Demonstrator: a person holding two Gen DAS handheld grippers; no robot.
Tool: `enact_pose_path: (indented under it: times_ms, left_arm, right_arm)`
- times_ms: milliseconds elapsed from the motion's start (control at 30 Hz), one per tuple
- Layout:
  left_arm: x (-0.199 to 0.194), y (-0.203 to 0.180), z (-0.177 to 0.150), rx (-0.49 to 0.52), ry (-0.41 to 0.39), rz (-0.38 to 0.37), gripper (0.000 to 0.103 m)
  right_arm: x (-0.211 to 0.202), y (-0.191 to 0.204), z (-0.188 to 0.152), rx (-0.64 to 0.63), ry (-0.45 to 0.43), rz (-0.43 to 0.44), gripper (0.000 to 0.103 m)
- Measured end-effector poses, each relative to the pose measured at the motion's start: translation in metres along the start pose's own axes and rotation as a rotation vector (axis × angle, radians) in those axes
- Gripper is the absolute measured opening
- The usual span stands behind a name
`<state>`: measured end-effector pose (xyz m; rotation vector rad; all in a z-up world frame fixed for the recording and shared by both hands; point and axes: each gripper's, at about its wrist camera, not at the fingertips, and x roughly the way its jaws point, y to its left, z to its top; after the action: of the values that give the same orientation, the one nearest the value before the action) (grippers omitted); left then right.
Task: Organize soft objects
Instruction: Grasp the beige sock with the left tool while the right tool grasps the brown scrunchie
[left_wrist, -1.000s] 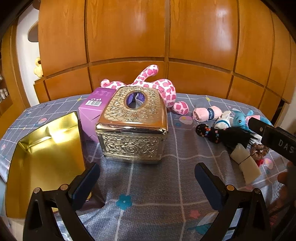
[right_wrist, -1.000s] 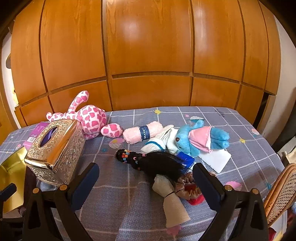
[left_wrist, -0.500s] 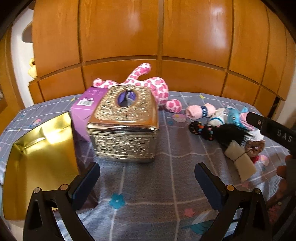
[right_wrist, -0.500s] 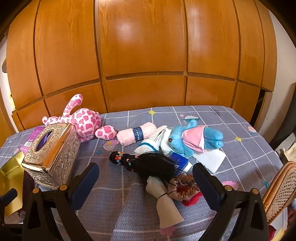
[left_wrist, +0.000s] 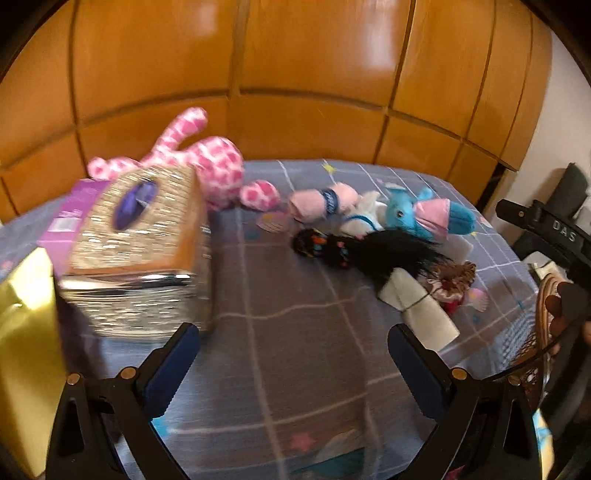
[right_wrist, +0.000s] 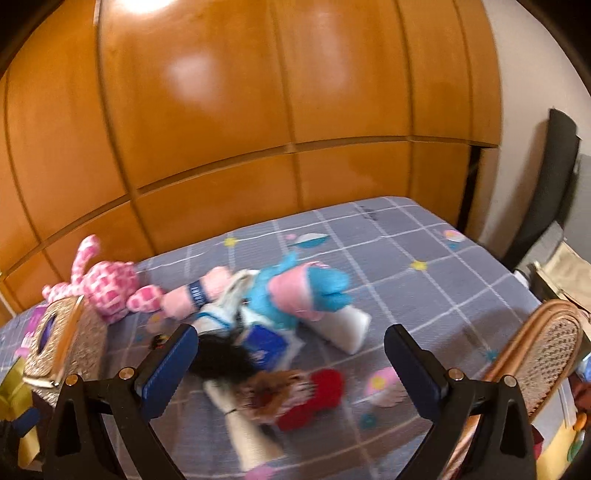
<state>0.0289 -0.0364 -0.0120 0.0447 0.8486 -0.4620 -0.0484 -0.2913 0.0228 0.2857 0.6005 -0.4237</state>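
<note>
Soft toys lie scattered across a table covered in a grey checked cloth, in front of a wooden panelled wall. Both views are blurred.

In the left wrist view, the left gripper is wide open and holds nothing, with bare cloth between its blue-padded fingers. Ahead and to its right lie a black-haired doll, a cream roll and a brown scrunchie; farther back are a blue and pink plush, a pink sock roll and a pink spotted plush. Ahead to the left stands an ornate gold tissue box, with a purple box behind it and a gold box at the left edge.

In the right wrist view, the right gripper is also wide open and empty. The scrunchie, a red item and the doll's black hair lie between its fingers, just below them. A wicker chair stands at the right.
</note>
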Motion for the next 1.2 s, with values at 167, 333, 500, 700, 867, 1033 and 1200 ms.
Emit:
enact_pose_path:
  times_ms: [167, 333, 500, 700, 867, 1033, 1200]
  left_arm:
    - [0.025, -0.024, 0.007, 0.035, 0.064, -0.066, 0.089]
    - [0.044, -0.055, 0.012, 0.081, 0.129, -0.192, 0.078]
    - [0.069, -0.091, 0.018, 0.119, 0.179, -0.245, 0.077]
    - [0.107, -0.118, 0.020, 0.144, 0.254, -0.227, 0.077]
    - [0.115, -0.111, 0.013, 0.131, 0.277, -0.309, 0.037]
    - [0.098, -0.086, 0.005, 0.136, 0.234, -0.312, 0.023]
    - [0.096, -0.059, -0.008, 0.070, 0.261, -0.323, 0.021]
  right_arm:
    - [0.003, -0.023, 0.007, 0.051, 0.007, -0.010, 0.103]
    - [0.012, -0.027, 0.003, -0.002, 0.090, 0.023, 0.103]
    - [0.014, -0.038, -0.001, 0.018, 0.102, 0.010, 0.103]
    - [0.016, -0.048, -0.002, 0.037, 0.099, -0.007, 0.103]
    - [0.020, -0.055, -0.002, 0.059, 0.116, 0.005, 0.103]
    - [0.026, -0.057, -0.001, 0.094, 0.168, 0.085, 0.095]
    - [0.051, -0.041, -0.008, 0.128, 0.336, 0.194, 0.080]
